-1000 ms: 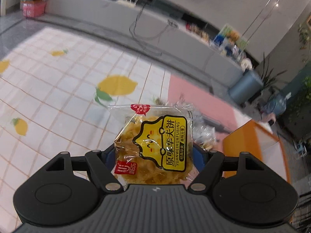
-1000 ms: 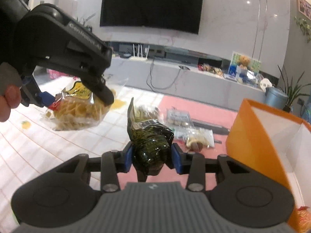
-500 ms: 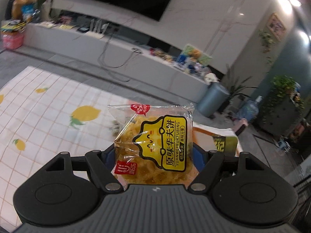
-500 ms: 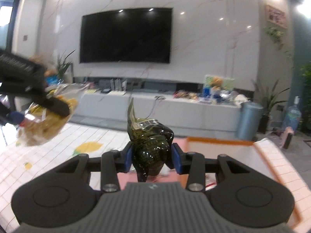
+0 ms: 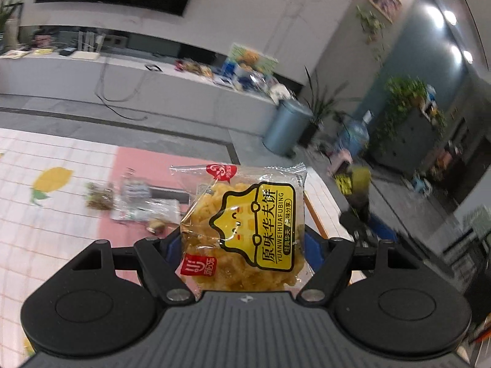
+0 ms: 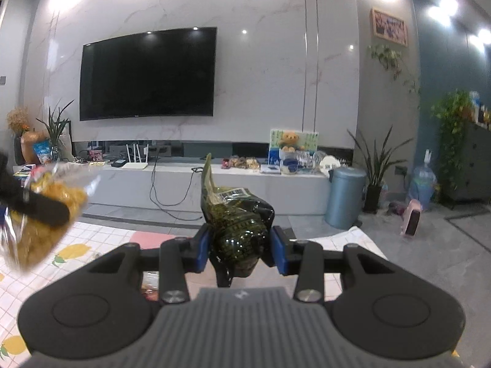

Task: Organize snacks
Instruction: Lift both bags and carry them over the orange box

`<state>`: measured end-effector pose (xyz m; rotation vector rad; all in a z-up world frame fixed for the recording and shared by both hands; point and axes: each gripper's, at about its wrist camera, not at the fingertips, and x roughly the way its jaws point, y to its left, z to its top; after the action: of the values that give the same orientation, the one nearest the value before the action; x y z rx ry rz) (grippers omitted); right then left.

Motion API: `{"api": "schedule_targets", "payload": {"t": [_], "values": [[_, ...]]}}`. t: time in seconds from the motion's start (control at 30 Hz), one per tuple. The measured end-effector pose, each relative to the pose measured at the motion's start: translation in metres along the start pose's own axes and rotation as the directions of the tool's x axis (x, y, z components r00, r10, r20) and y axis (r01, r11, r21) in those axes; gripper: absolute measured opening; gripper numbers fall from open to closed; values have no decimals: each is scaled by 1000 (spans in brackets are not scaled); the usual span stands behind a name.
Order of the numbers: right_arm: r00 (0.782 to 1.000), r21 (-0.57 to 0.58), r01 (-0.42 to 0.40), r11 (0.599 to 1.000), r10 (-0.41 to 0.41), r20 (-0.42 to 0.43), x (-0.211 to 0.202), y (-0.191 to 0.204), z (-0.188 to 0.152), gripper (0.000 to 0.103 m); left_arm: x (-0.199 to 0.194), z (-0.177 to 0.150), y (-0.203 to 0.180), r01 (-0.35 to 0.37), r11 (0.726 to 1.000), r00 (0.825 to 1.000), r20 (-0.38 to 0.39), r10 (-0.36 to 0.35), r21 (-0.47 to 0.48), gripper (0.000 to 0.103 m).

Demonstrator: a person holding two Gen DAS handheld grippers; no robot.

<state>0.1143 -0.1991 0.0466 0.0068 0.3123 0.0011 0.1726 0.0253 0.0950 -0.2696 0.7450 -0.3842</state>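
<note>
The left gripper (image 5: 242, 239) pinches a waffle-cookie packet (image 5: 245, 230); only the right wrist view shows the right gripper (image 6: 241, 248) clamping a dark green snack pack (image 6: 236, 227).

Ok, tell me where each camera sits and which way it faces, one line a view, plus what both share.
Left wrist: sits on the left gripper, looks down across the lemon-print mat toward the TV bench; its gripper clamps a yellow waffle packet.
Right wrist: sits on the right gripper, faces the TV almost level; it clamps a dark green packet.
Shared: the waffle packet, mat, blue bin.
</note>
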Motion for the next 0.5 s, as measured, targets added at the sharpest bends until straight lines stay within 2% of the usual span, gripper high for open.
{"api": "schedule_targets", "payload": {"t": [0.13, 0.2, 0.27, 0.37, 0.5], "values": [[998, 58, -44, 997, 47, -51, 34, -30, -5, 40, 36, 2, -18, 18, 1000, 999, -40, -18, 10, 86], [985, 97, -89, 991, 102, -136, 59, -39, -10, 40, 52, 0, -20, 18, 1000, 998, -61, -18, 5, 86], [964, 100, -113, 989, 134, -231, 82, -40, -17, 40, 66, 0, -19, 14, 1000, 997, -76, -15, -4, 86], [920, 89, -77, 993, 106, -376, 106, -41, -31, 40, 83, 2, -18, 26, 1000, 994, -103, -26, -7, 86], [904, 83, -36, 996, 68, -423, 120, -48, -38, 46, 97, 0, -20, 40, 999, 991, -128, -39, 8, 86]]}}
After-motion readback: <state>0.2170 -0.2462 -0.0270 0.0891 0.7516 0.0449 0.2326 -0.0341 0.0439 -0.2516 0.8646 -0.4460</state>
